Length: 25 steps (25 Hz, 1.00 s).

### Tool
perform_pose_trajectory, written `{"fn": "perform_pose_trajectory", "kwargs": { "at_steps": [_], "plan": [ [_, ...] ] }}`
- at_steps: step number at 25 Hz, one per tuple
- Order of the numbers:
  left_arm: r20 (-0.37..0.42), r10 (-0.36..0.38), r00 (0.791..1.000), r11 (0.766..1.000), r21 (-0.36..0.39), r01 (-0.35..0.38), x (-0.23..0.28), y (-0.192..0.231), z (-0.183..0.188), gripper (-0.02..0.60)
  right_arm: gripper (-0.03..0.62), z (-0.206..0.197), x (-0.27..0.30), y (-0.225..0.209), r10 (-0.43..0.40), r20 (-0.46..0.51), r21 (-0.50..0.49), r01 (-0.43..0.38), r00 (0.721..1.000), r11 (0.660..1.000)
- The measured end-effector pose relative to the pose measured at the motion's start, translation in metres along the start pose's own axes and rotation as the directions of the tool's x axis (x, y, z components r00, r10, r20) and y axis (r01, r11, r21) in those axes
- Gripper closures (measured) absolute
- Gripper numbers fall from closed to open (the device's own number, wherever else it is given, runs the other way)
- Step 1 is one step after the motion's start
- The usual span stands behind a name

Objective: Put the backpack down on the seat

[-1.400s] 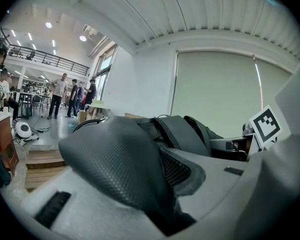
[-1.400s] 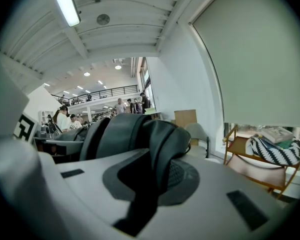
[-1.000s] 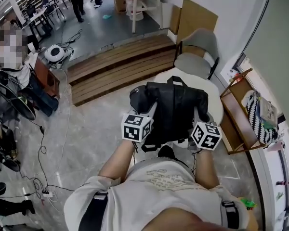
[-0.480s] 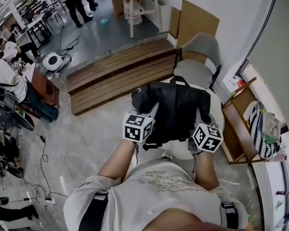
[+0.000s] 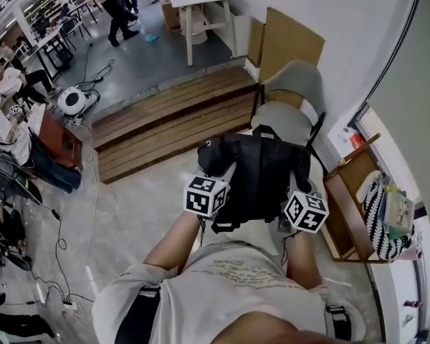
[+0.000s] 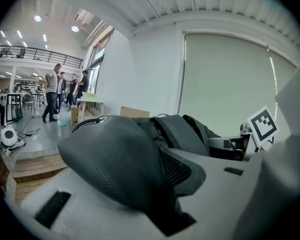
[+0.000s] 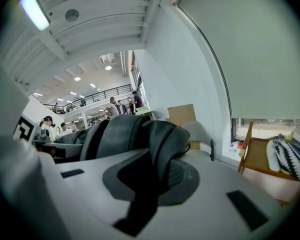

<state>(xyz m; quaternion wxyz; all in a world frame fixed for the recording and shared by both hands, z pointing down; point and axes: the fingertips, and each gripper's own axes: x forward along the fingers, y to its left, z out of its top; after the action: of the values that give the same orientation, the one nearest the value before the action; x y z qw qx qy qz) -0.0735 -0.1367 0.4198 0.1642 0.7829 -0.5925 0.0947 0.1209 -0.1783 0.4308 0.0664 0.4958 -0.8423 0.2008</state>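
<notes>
Facing grey padded chair (image 5: 290, 110) on grey stone floor (image 5: 132, 206). Clamping left tongs (image 5: 224, 169) and right tongs (image 5: 299, 178) on black fabric backpack (image 5: 261, 165).

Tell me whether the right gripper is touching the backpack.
Touching. In the right gripper view, the right gripper has its jaws closed on a backpack strap.

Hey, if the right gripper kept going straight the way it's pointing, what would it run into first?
Beyond the backpack it grips, the right gripper points at the grey chair, probably meeting its seat first, though depth is hard to judge.
</notes>
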Motion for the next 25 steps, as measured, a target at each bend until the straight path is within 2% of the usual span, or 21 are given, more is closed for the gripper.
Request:
{"fn": "perform_pose_trajectory", "kwargs": {
  "at_steps": [13, 25],
  "plan": [
    [-0.024, 0.013, 1.0, 1.0, -0.007, -0.013, 0.048, 0.004, 0.001, 0.459, 0.545, 0.002, 0.036, -0.031, 0.042, -0.017, 0.002, -0.042, 0.999, 0.999],
    [-0.099, -0.092, 0.991, 0.995, 0.025, 0.094, 0.103, 0.013, 0.003, 0.459, 0.544, -0.006, 0.062, -0.058, -0.046, -0.033, 0.056, 0.048, 0.998, 0.997]
  ]
}}
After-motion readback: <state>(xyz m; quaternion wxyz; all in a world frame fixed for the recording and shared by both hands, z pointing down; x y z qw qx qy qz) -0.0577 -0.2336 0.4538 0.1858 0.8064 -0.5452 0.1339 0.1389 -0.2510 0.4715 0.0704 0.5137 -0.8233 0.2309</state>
